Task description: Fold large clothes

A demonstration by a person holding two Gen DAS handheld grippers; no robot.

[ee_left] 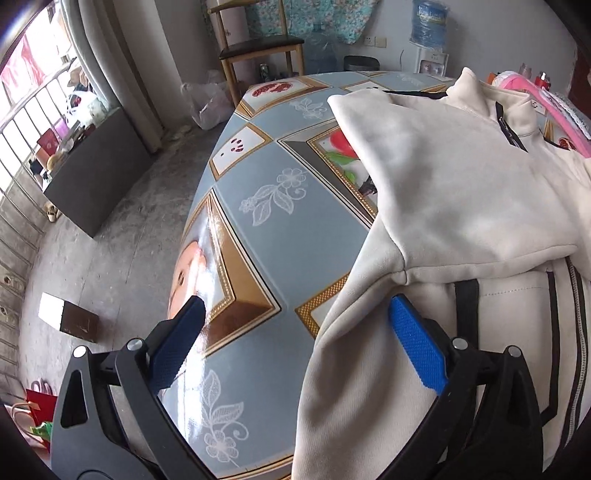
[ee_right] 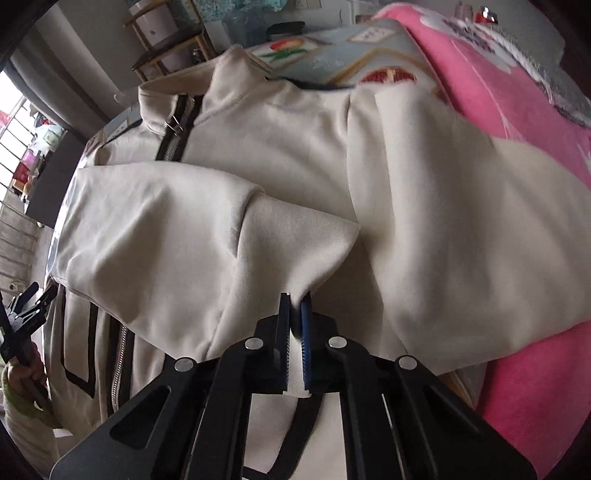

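A cream zip jacket point(ee_left: 461, 192) with black trim lies on the patterned table point(ee_left: 280, 236). Its left sleeve is folded across the chest. My left gripper point(ee_left: 295, 302) is open over the jacket's left edge, one finger point(ee_left: 417, 343) resting on the fabric, the other over the bare table. In the right wrist view the jacket point(ee_right: 295, 155) fills the frame. My right gripper point(ee_right: 295, 306) is shut on a fold of the jacket's sleeve fabric. The left gripper also shows at that view's left edge point(ee_right: 26, 310).
A pink blanket point(ee_right: 517, 122) lies under and right of the jacket. A wooden chair point(ee_left: 258, 48), a water dispenser point(ee_left: 428, 33) and a plastic bag point(ee_left: 207, 103) stand beyond the table's far end. A dark cabinet point(ee_left: 96, 173) stands by the window.
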